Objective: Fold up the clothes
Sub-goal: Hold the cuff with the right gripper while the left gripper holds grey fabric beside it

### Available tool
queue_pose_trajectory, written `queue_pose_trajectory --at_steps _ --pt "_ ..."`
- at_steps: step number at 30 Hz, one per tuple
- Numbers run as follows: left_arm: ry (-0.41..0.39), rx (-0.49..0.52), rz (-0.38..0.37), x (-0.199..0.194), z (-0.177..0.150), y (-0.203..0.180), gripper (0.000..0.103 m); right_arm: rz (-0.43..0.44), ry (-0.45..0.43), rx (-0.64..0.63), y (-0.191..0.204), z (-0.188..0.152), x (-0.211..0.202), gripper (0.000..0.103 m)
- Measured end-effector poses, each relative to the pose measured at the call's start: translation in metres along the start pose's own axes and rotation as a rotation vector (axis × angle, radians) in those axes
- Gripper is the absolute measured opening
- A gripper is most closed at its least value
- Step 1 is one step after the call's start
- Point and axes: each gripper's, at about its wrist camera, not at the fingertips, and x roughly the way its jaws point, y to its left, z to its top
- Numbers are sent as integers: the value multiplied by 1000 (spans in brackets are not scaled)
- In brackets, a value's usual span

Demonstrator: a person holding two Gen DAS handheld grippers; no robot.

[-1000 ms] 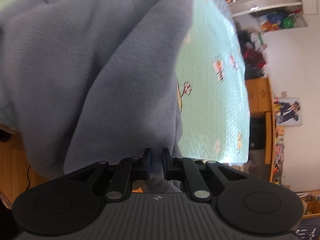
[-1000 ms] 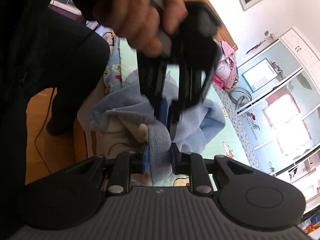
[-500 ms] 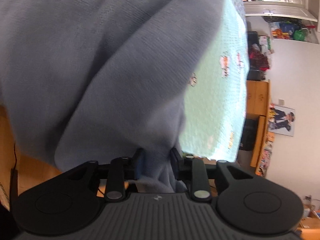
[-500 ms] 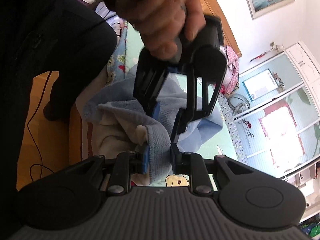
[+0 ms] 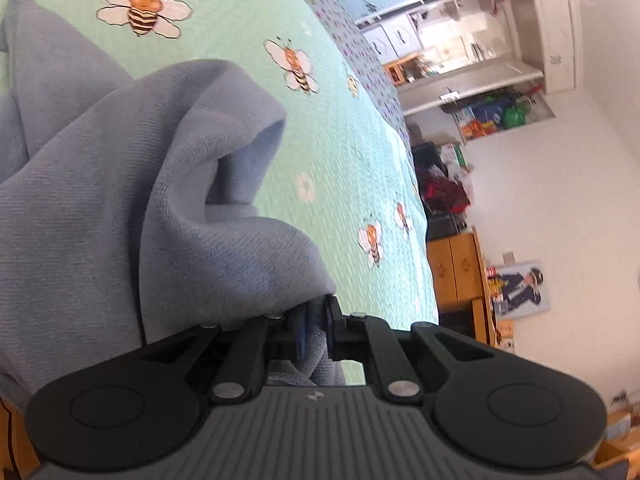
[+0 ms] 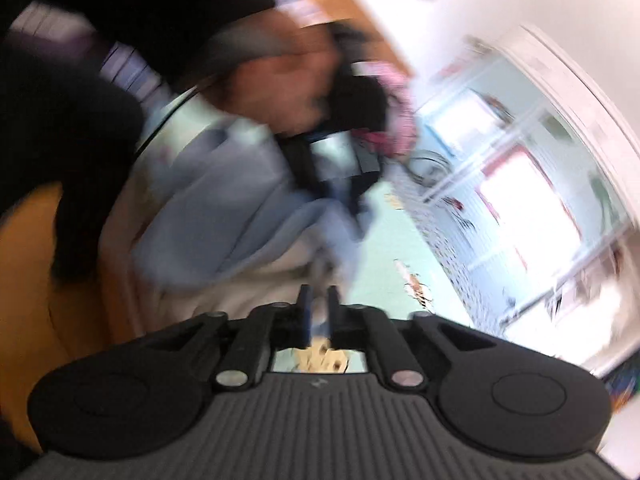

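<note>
One grey-blue knit garment (image 5: 120,208) lies bunched on the mint-green bee-print bedspread (image 5: 340,152), its edge pinched in the closed left gripper (image 5: 316,330). The right gripper (image 6: 318,312), blurred, is nearly closed on cloth. Half a second ago the garment covered most of the left view; now bedspread, wooden cabinet (image 5: 460,268) and wall poster (image 5: 520,288) show.

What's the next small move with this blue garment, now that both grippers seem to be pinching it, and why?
Probably draw the two grippers apart to pull the held edge taut before laying it down. The left gripper is shut on the blue garment, which bunches in loose folds over the bee-print bedspread. The right gripper seems to pinch cloth too, though that view is blurred.
</note>
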Motion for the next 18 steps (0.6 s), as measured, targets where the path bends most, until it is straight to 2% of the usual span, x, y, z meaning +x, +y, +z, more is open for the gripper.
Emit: queue_pose_trajectory --at_steps 1,2,4,6,8,11,13,16,18 --pt "4 7 1 1 -3 -1 9 20 -14 27 -8 6 4 39" --pt "7 9 -3 2 -4 -1 9 55 -6 12 -11 10 12 42" --pt "15 14 -20 -5 -6 4 9 130 21 -37 -13 19 30 43" --pt "22 40 -21 -9 -5 1 9 165 30 -90 -10 20 47 43" --pt "29 57 -21 -12 -5 1 9 209 47 -74 -14 26 60 43" --pt "40 72 -23 -11 -7 2 9 358 70 32 -41 30 73 43" --pt "43 77 -20 -10 -8 5 10 452 110 91 -56 29 86 41" --pt "40 55 -7 -11 -7 11 10 549 173 157 -69 23 96 24" --pt "34 23 -10 -13 -3 13 10 522 168 111 -58 23 93 21"
